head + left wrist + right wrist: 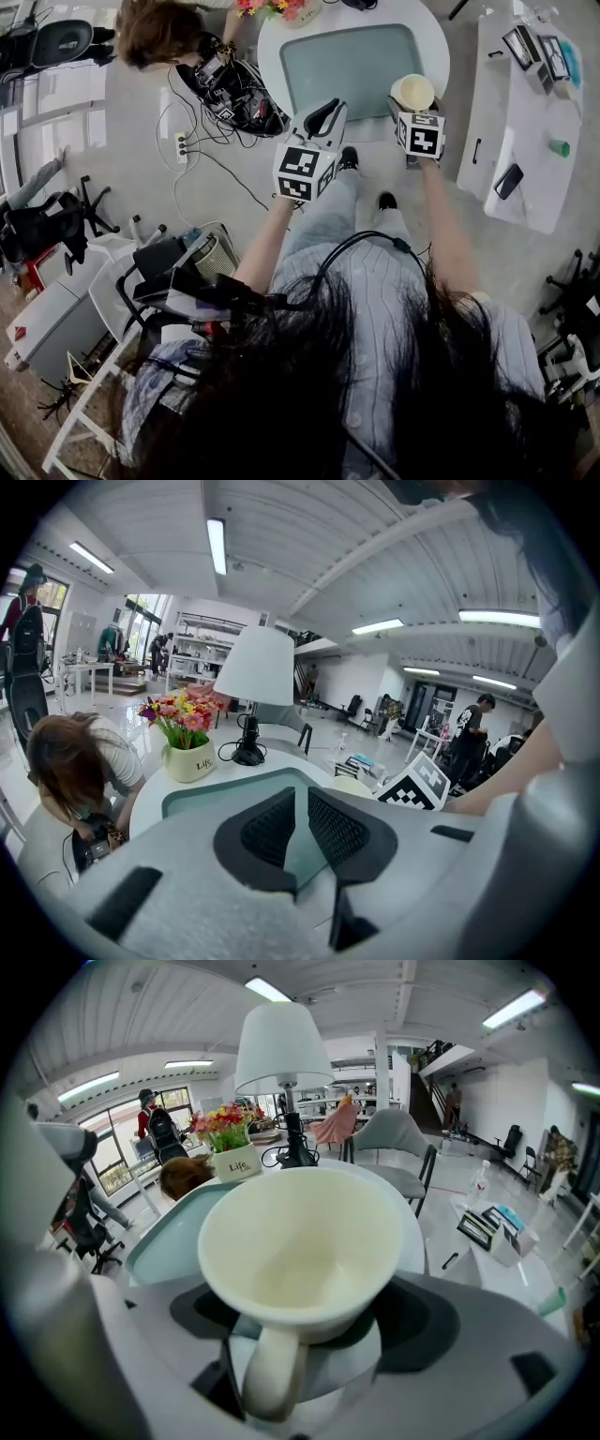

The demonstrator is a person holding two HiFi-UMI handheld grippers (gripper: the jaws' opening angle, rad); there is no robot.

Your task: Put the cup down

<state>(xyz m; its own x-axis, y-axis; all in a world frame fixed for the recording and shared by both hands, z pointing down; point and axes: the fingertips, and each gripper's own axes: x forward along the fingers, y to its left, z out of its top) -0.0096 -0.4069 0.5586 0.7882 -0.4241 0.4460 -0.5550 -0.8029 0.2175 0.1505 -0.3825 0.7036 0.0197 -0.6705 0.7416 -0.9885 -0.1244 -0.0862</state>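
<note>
While right hand-held gripper [309,1321] clamps one cup [300,1241], left hand-held gripper [298,827] narrowly parted, empty.

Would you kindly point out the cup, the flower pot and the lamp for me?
cup [300,1241]: right gripper view, inner wall of its bowl.
flower pot [190,759]: left gripper view, its front wall.
lamp [279,1049]: right gripper view, its white shade.

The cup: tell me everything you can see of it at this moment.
The cup is a cream, glossy, ceramic-looking mug. It is empty, with a wide mouth, a body that tapers downward and one loop handle facing the camera. It sits upright, clamped between the jaws of the right gripper, over the round white table near its edge.
</note>
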